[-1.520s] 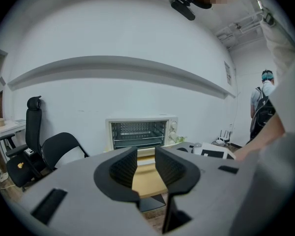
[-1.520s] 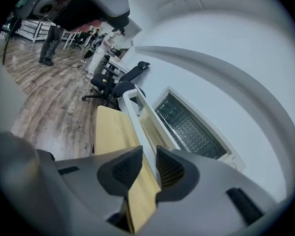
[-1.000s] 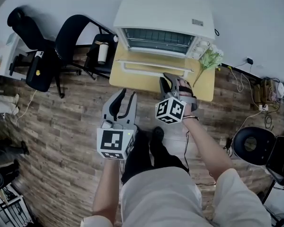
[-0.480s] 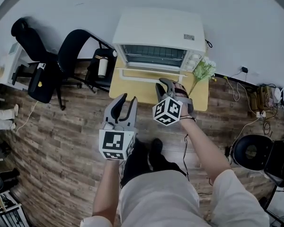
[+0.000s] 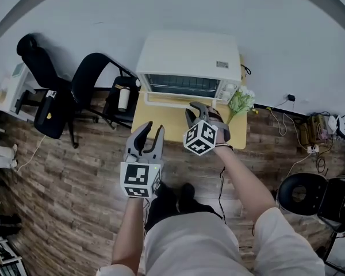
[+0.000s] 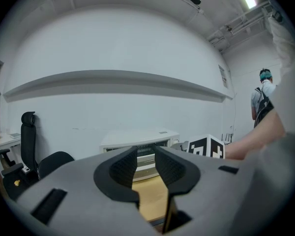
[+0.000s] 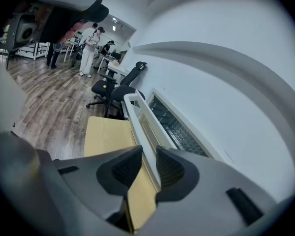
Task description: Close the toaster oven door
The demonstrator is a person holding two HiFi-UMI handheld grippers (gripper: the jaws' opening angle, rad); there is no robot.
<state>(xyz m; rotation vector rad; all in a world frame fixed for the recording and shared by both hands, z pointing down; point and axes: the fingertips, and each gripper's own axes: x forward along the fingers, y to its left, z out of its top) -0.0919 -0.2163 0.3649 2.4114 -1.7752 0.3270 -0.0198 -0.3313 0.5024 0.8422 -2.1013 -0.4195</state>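
I'm clamping the right tool on the door handle, with the door half-raised at the toaster oven front, to swing it shut. Left tool is hanging open and empty, short of the oven, out of the door's path.

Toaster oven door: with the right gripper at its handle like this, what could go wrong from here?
1. The toaster oven door is open, and its handle runs through the gap between the jaws of the right gripper. A firm clamp isn't evident, so the handle may slip out and the door drop back.
2. The flowers stand near the right gripper; a sideways swing might knock them over.
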